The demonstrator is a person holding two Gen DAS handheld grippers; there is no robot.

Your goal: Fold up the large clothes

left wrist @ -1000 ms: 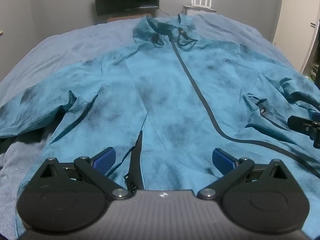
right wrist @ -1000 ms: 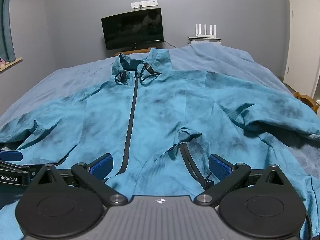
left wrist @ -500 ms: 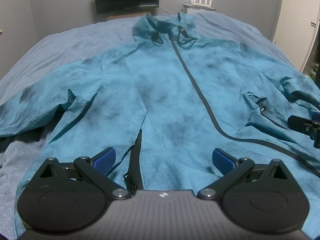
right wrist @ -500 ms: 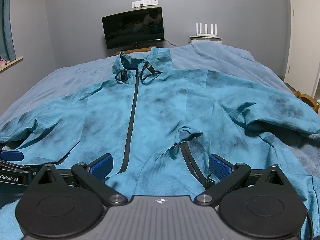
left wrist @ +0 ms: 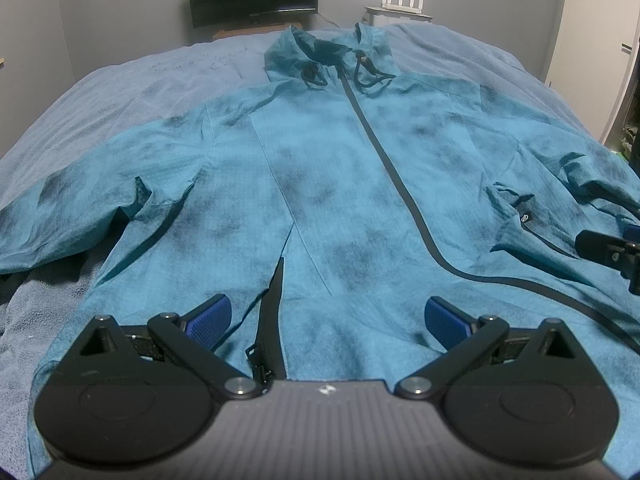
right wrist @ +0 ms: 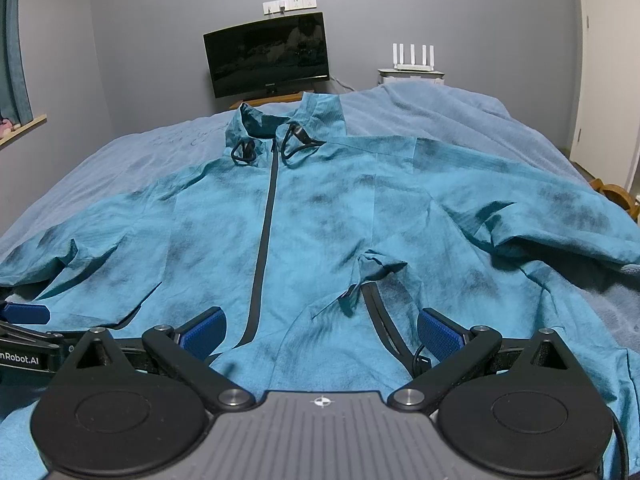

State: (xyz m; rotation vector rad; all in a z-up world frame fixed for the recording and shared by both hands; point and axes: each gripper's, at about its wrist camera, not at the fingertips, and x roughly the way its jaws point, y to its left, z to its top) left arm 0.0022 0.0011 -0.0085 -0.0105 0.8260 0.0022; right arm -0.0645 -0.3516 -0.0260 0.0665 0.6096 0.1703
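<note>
From my right-hand camera I read "nRobot.AI" in white letters on the black body of my left gripper (right wrist: pixel 24 360), cut off at the frame's left edge so the start of the word is lost. A small round white logo sits on a dark patch of the jacket (left wrist: pixel 525 218) near its pocket, too small to read.

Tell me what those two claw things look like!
Each gripper, left and right, has black arms on round black discs, blue ribbed fingertips, silver pivot bolts and a grey ridged body. White "Robot.AI" lettering marks the left one's side.
</note>
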